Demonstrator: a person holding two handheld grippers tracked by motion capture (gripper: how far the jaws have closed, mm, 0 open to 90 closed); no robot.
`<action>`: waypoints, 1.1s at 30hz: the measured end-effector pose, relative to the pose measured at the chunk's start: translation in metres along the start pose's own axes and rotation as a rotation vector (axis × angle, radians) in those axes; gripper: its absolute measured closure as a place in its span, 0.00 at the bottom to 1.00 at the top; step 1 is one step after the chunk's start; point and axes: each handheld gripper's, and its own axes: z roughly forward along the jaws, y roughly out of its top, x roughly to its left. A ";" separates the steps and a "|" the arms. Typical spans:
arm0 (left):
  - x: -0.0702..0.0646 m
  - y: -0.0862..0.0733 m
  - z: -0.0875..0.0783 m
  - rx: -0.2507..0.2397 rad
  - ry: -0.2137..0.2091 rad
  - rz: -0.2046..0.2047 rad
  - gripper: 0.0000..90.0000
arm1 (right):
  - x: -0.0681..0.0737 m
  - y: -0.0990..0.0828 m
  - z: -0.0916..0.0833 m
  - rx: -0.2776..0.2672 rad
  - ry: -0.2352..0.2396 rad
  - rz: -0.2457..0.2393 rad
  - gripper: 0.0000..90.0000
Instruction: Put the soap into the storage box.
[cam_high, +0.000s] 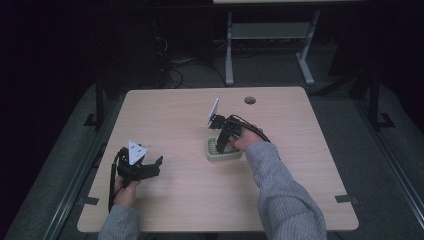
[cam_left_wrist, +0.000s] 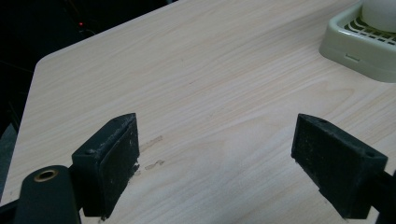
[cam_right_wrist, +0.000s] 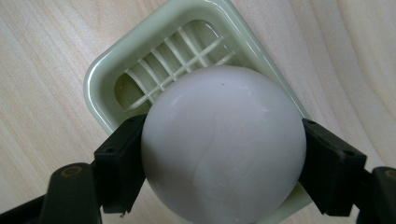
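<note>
Right gripper view: I count one smooth white ball (cam_right_wrist: 223, 142), clamped in my right gripper (cam_right_wrist: 223, 158) over one pale green slotted plastic tray (cam_right_wrist: 105, 79). Left gripper (cam_left_wrist: 215, 158) spread wide, empty, above light wooden table (cam_left_wrist: 201, 70).

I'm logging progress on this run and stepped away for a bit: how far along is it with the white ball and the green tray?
Done: the right gripper has its jaws clamped on both sides of the white ball. In hand: the ball is held directly over the slatted green tray; whether it touches the slats cannot be told. Left: the jaws have not let go. The left gripper sits open over bare table, idle.
</note>
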 end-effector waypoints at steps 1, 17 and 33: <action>0.000 0.000 0.000 0.000 0.000 0.000 0.16 | 0.000 0.000 0.000 0.000 0.002 0.000 0.26; 0.000 0.000 0.000 -0.001 0.001 0.000 0.17 | -0.002 -0.005 -0.014 -0.041 0.013 0.014 0.22; -0.001 0.000 -0.001 0.003 0.002 0.005 0.17 | -0.005 -0.020 -0.032 -0.087 0.024 0.045 0.21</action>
